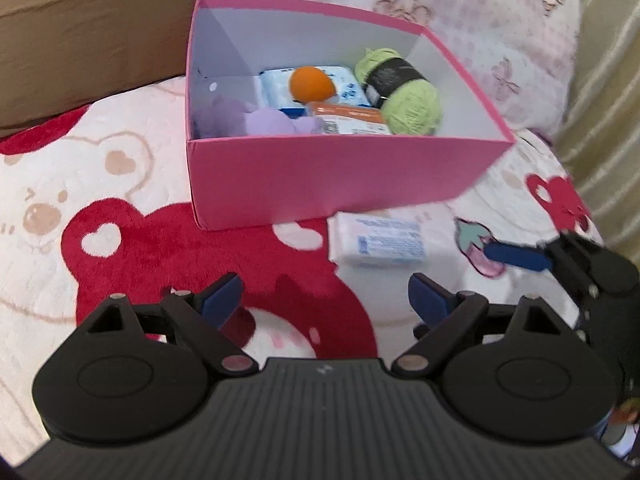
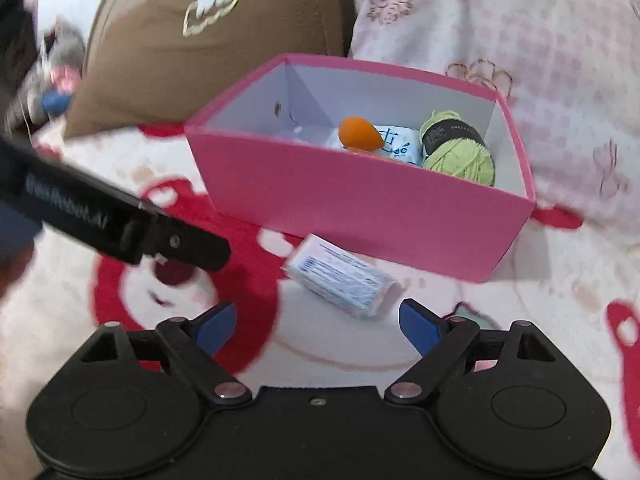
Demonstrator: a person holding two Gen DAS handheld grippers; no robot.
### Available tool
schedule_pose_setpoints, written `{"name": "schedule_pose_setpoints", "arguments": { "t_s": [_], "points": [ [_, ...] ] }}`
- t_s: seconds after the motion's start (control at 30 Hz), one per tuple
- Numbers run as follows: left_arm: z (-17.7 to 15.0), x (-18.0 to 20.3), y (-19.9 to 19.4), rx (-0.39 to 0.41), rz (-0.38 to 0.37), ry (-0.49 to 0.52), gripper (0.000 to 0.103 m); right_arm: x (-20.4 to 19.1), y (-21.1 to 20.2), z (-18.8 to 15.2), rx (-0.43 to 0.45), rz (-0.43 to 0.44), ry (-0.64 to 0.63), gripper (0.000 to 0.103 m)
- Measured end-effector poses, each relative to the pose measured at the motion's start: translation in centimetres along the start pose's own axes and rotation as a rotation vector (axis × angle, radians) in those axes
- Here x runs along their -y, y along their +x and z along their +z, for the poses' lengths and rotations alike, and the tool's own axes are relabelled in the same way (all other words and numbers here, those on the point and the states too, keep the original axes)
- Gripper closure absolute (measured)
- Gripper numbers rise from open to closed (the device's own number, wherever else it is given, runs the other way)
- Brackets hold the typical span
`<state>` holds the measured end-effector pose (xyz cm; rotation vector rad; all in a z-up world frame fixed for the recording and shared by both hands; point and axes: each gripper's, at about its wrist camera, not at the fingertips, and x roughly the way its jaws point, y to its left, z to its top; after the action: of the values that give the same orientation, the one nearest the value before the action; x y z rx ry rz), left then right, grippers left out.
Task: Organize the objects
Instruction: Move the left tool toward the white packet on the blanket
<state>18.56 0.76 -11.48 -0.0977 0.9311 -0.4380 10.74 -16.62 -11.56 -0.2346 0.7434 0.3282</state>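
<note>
A pink box (image 1: 320, 180) (image 2: 360, 204) sits on the bed and holds a green yarn ball (image 1: 404, 96) (image 2: 460, 152), an orange ball (image 1: 312, 84) (image 2: 358, 134), a purple soft thing (image 1: 256, 120), an orange-and-white packet (image 1: 348, 118) and a blue-and-white packet (image 1: 272, 88). A white tissue pack with blue print (image 1: 380, 242) (image 2: 344, 280) lies on the blanket just in front of the box. My left gripper (image 1: 324, 300) is open above the blanket, short of the pack. My right gripper (image 2: 316, 326) is open with the pack just beyond its fingertips. One blue right fingertip (image 1: 516, 256) shows in the left wrist view.
A white blanket with red bear shapes (image 1: 140, 240) covers the bed. A brown pillow (image 1: 100, 32) (image 2: 200, 40) and a pink checked pillow (image 1: 480, 20) (image 2: 520, 40) lie behind the box. A curtain (image 1: 608, 80) hangs at the right. The left gripper's black body (image 2: 120, 220) crosses the right wrist view.
</note>
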Motion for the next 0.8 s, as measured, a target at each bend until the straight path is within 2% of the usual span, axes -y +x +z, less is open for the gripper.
{"name": "schedule_pose_setpoints", "arguments": {
  "t_s": [0.07, 0.17, 0.23, 0.37, 0.4, 0.5, 0.57, 0.7, 0.8],
  "points": [
    [0.0, 0.2, 1.1, 0.020, 0.021, -0.008, 0.016, 0.0, 0.9, -0.4, -0.002, -0.002, -0.004, 0.012],
    [0.0, 0.1, 2.7, 0.014, -0.022, -0.050, 0.017, 0.2, 2.1, -1.0, 0.013, -0.006, 0.000, 0.013],
    [0.1, -0.3, 3.8, 0.008, -0.053, -0.093, 0.022, 0.4, 2.8, -1.4, 0.028, -0.011, 0.011, 0.013],
    [-0.1, -0.3, 5.3, 0.043, -0.035, -0.099, 0.030, 1.5, 4.3, -1.7, 0.036, 0.003, 0.065, 0.020],
    [-0.3, 0.0, 5.6, 0.058, -0.030, -0.086, 0.036, 1.8, 4.6, -1.8, 0.035, 0.005, 0.089, 0.024],
    [-0.8, 0.4, 6.3, 0.093, -0.049, -0.076, 0.040, 2.8, 5.6, -2.2, 0.013, 0.034, 0.192, 0.033],
    [-1.0, 0.6, 6.7, 0.114, -0.060, -0.075, 0.046, 3.3, 5.7, -2.5, 0.028, 0.034, 0.221, 0.037],
    [-1.2, 1.0, 6.9, 0.118, -0.132, -0.069, 0.061, 3.6, 5.7, -2.7, 0.040, 0.035, 0.212, 0.047],
    [-1.1, 1.9, 7.2, 0.099, -0.132, -0.037, 0.074, 3.5, 5.5, -3.1, 0.047, 0.032, 0.198, 0.047]
  ]
}}
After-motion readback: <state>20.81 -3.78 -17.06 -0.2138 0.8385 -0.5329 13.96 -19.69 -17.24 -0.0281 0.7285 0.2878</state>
